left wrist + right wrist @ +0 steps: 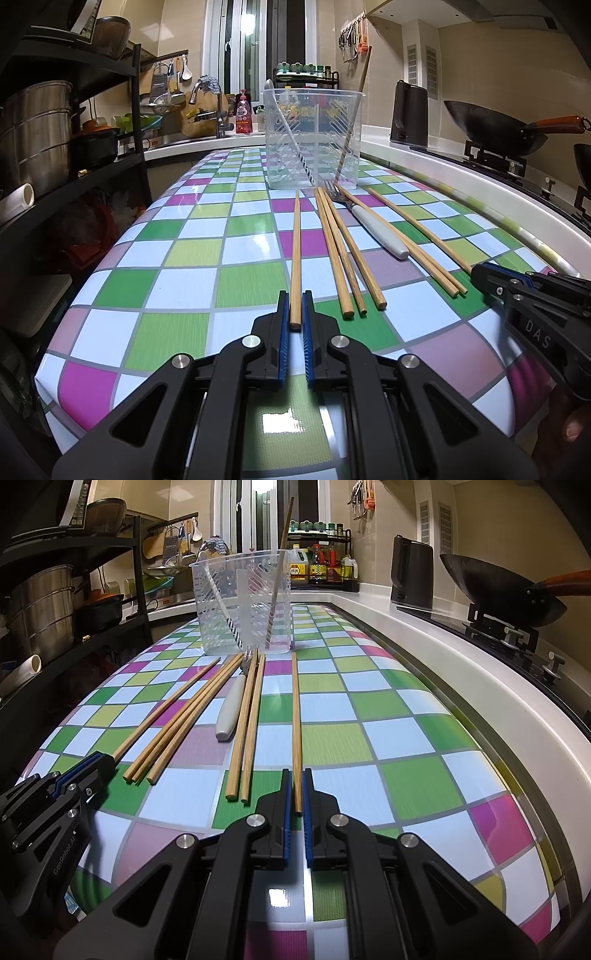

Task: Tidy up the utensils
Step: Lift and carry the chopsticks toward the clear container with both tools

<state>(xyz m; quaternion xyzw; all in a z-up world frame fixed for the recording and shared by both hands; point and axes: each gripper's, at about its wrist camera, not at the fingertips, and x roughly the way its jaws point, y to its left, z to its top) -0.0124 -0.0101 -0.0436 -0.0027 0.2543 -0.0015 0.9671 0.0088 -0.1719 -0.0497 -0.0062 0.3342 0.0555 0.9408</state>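
Several wooden chopsticks and a white-handled fork (376, 229) lie on the checkered table in front of a clear plastic utensil holder (314, 140). The holder has a striped utensil and one chopstick in it. My left gripper (295, 299) is closed on the near end of the leftmost chopstick (295, 251), which rests on the table. My right gripper (296, 779) is closed on the near end of the rightmost chopstick (295, 716), also flat on the table. The fork (231, 709) and holder (242, 605) show in the right wrist view too.
A black shelf rack with steel pots (37, 129) stands at the left. A white counter edge (461, 672) runs along the right with a wok (498, 587) on a stove and a black kettle (412, 572). Sauce bottles (321, 566) and a sink stand behind.
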